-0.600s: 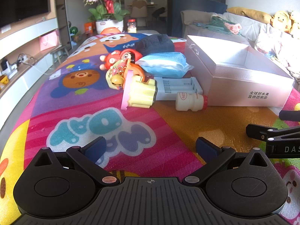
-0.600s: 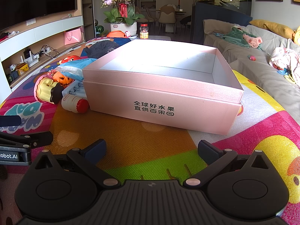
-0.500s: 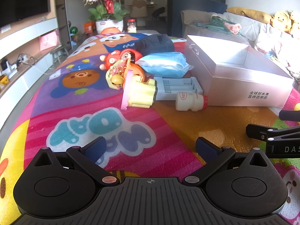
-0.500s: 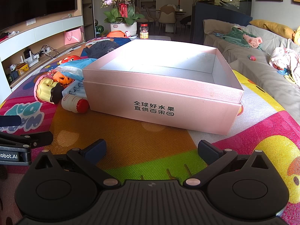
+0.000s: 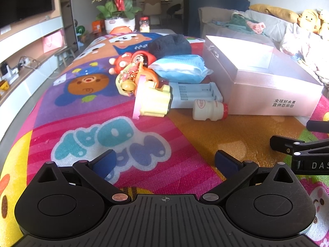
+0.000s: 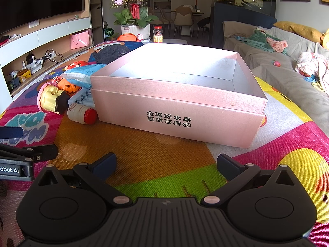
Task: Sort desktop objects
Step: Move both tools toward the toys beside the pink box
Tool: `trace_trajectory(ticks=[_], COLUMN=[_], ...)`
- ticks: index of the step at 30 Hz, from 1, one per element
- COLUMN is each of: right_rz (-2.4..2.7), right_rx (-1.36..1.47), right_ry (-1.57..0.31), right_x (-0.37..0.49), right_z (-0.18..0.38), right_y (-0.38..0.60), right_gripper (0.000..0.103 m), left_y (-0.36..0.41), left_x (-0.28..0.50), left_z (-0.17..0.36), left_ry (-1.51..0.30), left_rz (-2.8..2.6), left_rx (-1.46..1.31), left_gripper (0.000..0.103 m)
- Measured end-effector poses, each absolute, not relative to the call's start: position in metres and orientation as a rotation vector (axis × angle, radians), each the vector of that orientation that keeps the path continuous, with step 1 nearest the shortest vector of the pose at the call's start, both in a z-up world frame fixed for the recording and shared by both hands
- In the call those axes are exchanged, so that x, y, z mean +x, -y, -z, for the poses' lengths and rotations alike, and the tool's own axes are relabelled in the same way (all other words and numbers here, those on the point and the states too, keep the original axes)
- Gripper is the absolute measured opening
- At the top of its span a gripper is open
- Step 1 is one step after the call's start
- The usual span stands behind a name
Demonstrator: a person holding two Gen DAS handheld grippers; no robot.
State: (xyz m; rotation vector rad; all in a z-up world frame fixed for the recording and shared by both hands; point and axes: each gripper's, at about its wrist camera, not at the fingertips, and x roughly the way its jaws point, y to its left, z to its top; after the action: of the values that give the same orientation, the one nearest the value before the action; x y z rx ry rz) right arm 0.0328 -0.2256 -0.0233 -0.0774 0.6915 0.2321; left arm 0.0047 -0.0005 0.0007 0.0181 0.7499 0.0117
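A pink box (image 6: 174, 111) sits open on the bright cartoon mat (image 5: 86, 111), nothing visible inside it. Every loose thing lies in a heap at the box's left side: a small white bottle (image 5: 209, 110) with a red cap on its side just beside the box's front corner, a white tray (image 5: 195, 94) behind the bottle, a yellow toy (image 5: 154, 100) left of the tray, a blue packet (image 5: 181, 70) touching the box wall, a red doll (image 5: 131, 61) and a dark cloth bundle (image 5: 169, 45) further back. In front of the box, both tools hover over the mat. The left gripper (image 5: 164, 162) is spread wide with nothing between its fingers; the right gripper (image 6: 166, 164) is spread just as wide, also holding nothing.
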Motion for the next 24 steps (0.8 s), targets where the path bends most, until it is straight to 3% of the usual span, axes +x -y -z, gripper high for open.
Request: trace_trajectory(ticks=[24], right_rz=[-0.23], right_rx=[-0.075], right_ry=[-0.692], right_x=[0.033], right_z=[0.021], right_y=[0.23], right_gripper=[0.103], left_y=[-0.005], left_x=[-0.007], left_z=[-0.006], left_ry=[-0.822], left_rz=[0.044], left_rx=[0.009], left_gripper=[0.103])
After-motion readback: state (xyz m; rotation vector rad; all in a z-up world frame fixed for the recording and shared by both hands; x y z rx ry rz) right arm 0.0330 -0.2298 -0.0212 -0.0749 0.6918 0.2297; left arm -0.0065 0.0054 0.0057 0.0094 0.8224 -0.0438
